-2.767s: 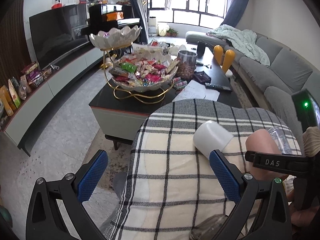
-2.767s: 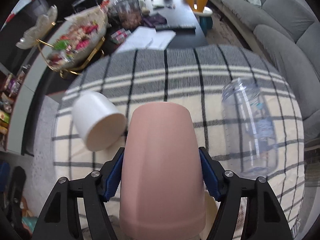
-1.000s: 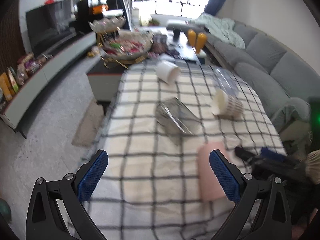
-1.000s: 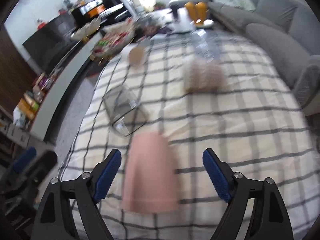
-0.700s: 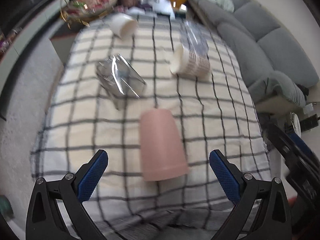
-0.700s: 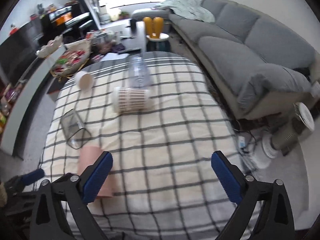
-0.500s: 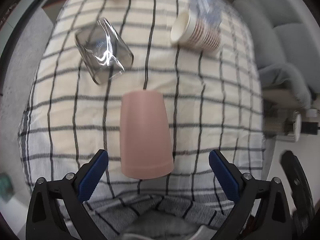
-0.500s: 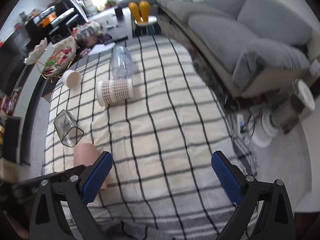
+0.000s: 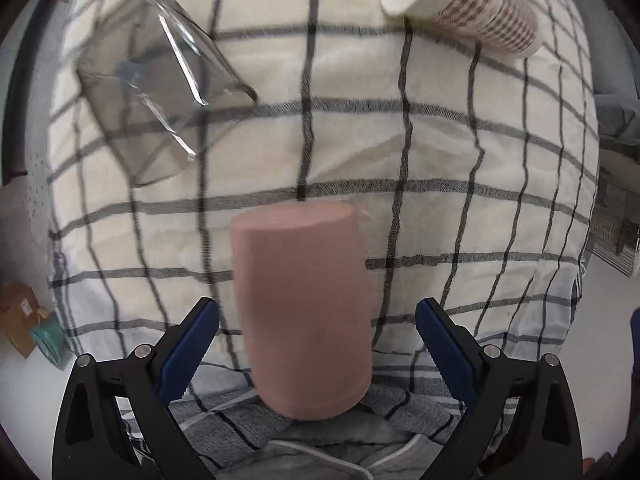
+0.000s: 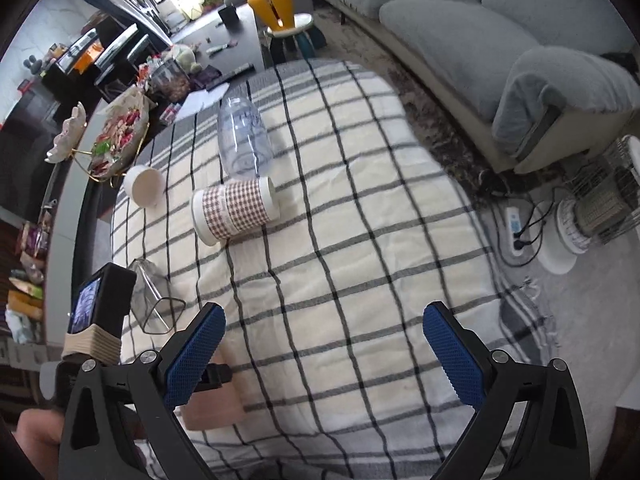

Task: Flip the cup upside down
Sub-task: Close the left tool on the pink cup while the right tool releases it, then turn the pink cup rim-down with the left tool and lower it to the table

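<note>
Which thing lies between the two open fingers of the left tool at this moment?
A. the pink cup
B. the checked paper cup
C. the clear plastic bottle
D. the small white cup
A. In the left wrist view, the pink cup fills the gap of the open left tool; neither blue pad touches it, and the checked paper cup lies far off at the top of the tablecloth.

Pink cup (image 9: 304, 308) lies on the worktop (image 9: 460, 152), landmark. Left gripper (image 9: 316, 344) straddles it, jaws wide, not touching. Glass container (image 9: 160, 96) behind-left of the cup; checked paper cup (image 9: 460, 4) behind-right; clear bottle (image 10: 243, 140) just behind that.
</note>
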Tool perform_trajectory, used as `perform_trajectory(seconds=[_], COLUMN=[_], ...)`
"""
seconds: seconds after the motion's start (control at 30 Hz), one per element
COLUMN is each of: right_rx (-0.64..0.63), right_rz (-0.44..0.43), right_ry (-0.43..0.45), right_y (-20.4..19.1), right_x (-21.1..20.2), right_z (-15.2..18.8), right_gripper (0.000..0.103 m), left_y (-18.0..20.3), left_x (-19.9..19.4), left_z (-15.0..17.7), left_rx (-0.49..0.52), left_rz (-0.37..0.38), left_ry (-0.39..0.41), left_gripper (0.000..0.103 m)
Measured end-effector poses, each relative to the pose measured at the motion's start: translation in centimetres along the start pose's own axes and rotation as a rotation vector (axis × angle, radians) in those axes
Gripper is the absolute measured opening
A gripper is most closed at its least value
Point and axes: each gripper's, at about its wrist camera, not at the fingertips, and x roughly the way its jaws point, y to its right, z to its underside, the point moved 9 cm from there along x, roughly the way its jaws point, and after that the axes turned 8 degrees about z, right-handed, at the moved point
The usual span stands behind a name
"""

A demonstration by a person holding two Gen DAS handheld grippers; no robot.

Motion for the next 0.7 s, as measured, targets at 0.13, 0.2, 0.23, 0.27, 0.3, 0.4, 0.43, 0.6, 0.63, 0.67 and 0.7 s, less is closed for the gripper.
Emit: perform_trajectory(seconds=[0.13, 0.2, 0.23, 0.27, 0.3, 0.4, 0.43, 0.6, 0.63, 0.67, 0.7], right_rx=[-0.001, 0.001, 0.001, -0.001, -0.002, -0.001, -0.001, -0.004, -0.004, -0.004, -0.005], right_rz=[-0.002, -0.003, -0.002, -0.002, -0.002, -0.005, -0.006, -0.004, -0.005, -0.006, -0.007], right_ry=[-0.049, -0.066, -0.071, -0.076, -0.08, -0.098, -0.104, -0.115, -0.113, -0.108, -0.103], right_y=[-0.1, -0.2, -0.3, -0.4, -0.4, -0.5, -0.5, -0.5, -0.5, -0.5, -0.5], right_x=[2.3, 3.0, 3.4, 3.7, 3.9, 4.7, 4.9, 5.1, 5.1, 5.0, 4.7], right_z=[-0.1, -0.2, -0.3, -0.3, -0.4, -0.4, -0.3, -0.1, -0.1, -0.1, 0.0], right_gripper=[0.1, 0.1, 0.1, 0.1, 0.1, 0.1, 0.1, 0.1, 0.1, 0.1, 0.1], left_y=[-0.3, -0.3, -0.7, -0.7, -0.8, -1.2, -1.1, -1.2, -1.2, -1.3, -1.2], left_x=[1.4, 2.5, 2.7, 2.9, 3.1, 3.1, 3.1, 1.4, 0.9, 0.4, 0.1], left_z=[-0.2, -0.2, -0.1, -0.1, -0.1, -0.3, -0.2, -0.6, -0.4, -0.3, 0.0], left_rx=[-0.018, -0.022, -0.021, -0.022, -0.025, -0.023, -0.007, 0.011, 0.013, 0.015, 0.016], left_rz=[-0.003, -0.004, -0.005, -0.005, -0.003, -0.009, -0.011, 0.003, 0.007, 0.019, 0.023], left_ry=[-0.052, -0.079, -0.086, -0.092, -0.097, -0.098, -0.097, -0.06, -0.046, -0.017, -0.001], left_gripper=[0.096, 0.092, 0.086, 0.081, 0.074, 0.07, 0.07, 0.07, 0.07, 0.069, 0.069])
